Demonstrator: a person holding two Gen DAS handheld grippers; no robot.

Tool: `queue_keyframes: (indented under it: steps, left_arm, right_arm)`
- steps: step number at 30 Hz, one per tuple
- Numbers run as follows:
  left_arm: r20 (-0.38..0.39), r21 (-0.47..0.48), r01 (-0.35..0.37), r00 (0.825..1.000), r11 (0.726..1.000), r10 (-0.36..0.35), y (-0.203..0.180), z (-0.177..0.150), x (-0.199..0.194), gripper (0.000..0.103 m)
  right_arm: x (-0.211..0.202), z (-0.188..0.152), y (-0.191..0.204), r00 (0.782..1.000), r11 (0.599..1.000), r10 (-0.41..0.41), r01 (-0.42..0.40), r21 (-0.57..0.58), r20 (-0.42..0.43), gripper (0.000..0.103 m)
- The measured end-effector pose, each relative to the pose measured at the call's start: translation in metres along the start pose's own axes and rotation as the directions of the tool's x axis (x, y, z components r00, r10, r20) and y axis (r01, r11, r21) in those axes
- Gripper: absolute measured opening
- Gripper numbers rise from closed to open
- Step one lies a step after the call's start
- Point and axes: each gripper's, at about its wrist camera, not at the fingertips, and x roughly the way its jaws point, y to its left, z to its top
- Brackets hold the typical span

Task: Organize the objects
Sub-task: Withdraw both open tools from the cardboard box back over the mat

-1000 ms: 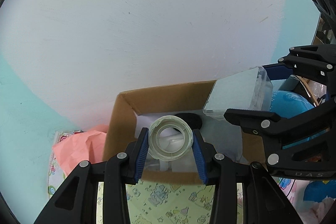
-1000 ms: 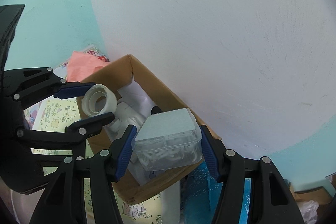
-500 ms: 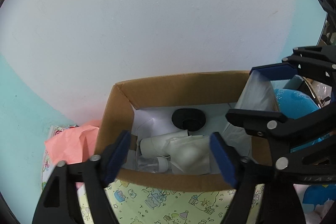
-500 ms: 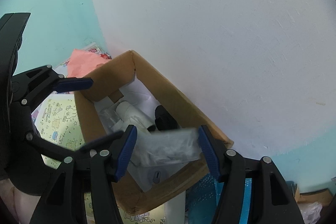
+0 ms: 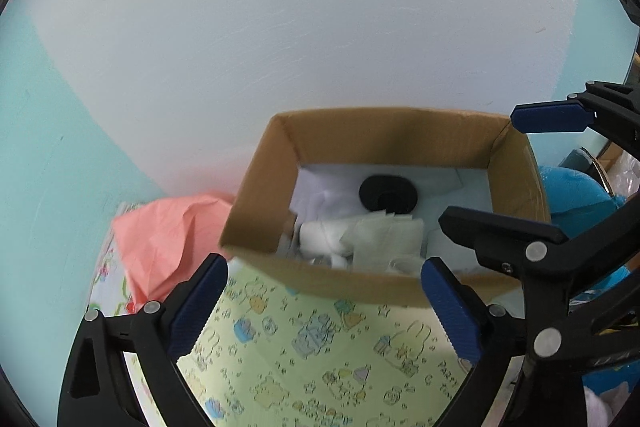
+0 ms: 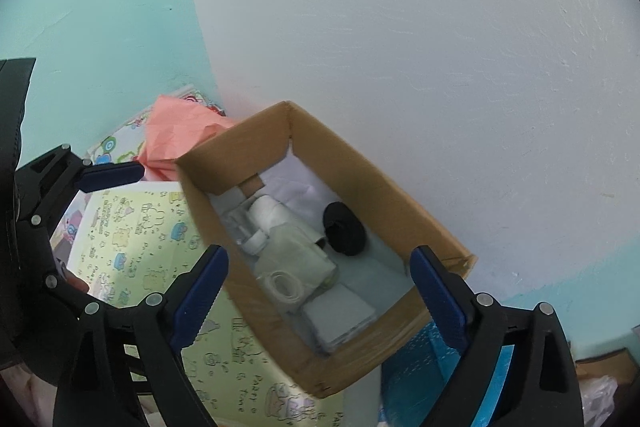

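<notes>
Here, a white wall (image 5: 280, 27) with pale teal areas fills most of both views. Against it stands an open cardboard box (image 6: 360, 187) on a yellow-green cartoon-print sheet (image 5: 320, 355), with crumpled pink paper (image 5: 168, 239) just beside the box's left side.

Both tongs are released, their jaws opening with nothing between the blue pads. The left gripper (image 5: 324, 307) hangs over the printed sheet at the box's near wall; the right gripper (image 6: 320, 299) hangs over the box's near corner, with the box's contents showing between its 2 fingers.

Inside the box lie the task's things: a clear lidded plastic container (image 6: 340, 319) at the near end, a clear tape roll (image 6: 286, 285) just beside it, a white bundle (image 6: 268, 211) toward the far corner, and a black round piece (image 6: 344, 233) by the far wall.
</notes>
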Motion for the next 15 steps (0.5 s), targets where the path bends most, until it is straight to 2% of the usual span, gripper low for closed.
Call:
queue_keyframes:
  steps: [3, 8, 15]
  left_arm:
    - [0.004, -0.022, -0.002, 1.000, 1.000, 0.002, 0.004, -0.008, -0.010, 0.099]
    - [0.025, -0.051, -0.032, 0.999, 0.998, 0.033, 0.011, -0.023, -0.026, 0.102]
    - [0.038, -0.140, -0.055, 0.997, 0.989, 0.061, 0.030, -0.045, -0.040, 0.103]
  right_arm:
    - [-0.002, -0.001, 0.008, 0.999, 0.999, 0.038, -0.038, 0.018, 0.000, 0.094]
    - [-0.009, -0.004, 0.025, 1.000, 1.000, 0.029, -0.030, 0.010, 0.006, 0.094]
    - [-0.017, -0.008, 0.043, 0.999, 0.999, 0.041, -0.042, 0.025, 0.017, 0.094]
